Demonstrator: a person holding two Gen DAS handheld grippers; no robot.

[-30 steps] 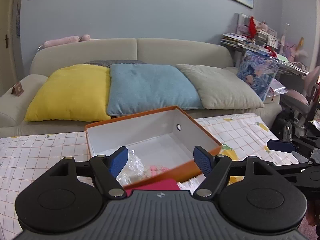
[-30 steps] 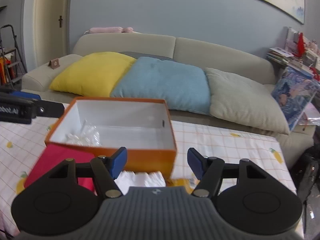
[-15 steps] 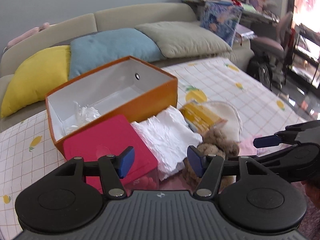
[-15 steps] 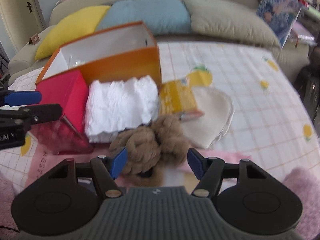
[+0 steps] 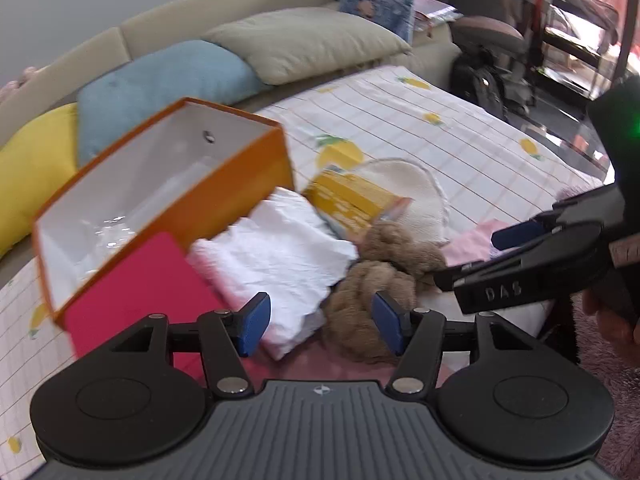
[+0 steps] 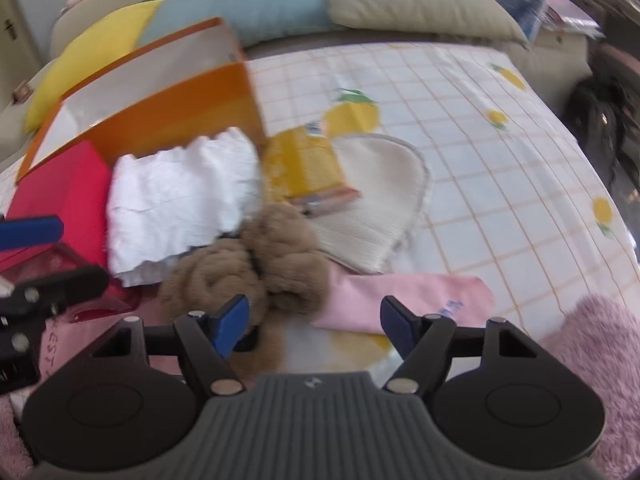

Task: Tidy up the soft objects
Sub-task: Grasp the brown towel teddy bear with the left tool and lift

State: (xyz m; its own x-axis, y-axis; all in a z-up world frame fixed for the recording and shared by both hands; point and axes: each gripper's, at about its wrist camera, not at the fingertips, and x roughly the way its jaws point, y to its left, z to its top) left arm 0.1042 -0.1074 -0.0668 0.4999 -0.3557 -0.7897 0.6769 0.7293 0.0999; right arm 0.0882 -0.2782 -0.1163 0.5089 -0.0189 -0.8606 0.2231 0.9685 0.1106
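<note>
A brown plush toy (image 5: 372, 280) (image 6: 260, 264) lies on the lemon-print cloth between a crumpled white cloth (image 5: 280, 248) (image 6: 180, 196) and a pink cloth (image 6: 404, 300). A cream pad (image 6: 376, 196) lies behind, with a yellow packet (image 5: 352, 200) (image 6: 304, 168) on it. An open orange box (image 5: 160, 184) (image 6: 160, 92) stands at the back left. My left gripper (image 5: 320, 322) is open, just above the plush and the white cloth. My right gripper (image 6: 314, 324) is open, low over the plush and pink cloth; it also shows in the left wrist view (image 5: 520, 256).
A red box (image 5: 136, 292) (image 6: 60, 196) lies in front of the orange box. A fluffy pink mat (image 6: 600, 360) is at the near right. A sofa with yellow (image 5: 24, 168), blue (image 5: 160, 84) and beige (image 5: 308, 40) pillows stands behind.
Both grippers have tilted down and dropped closer to the pile of soft things. The right gripper has come in towards the plush. Both stay open.
</note>
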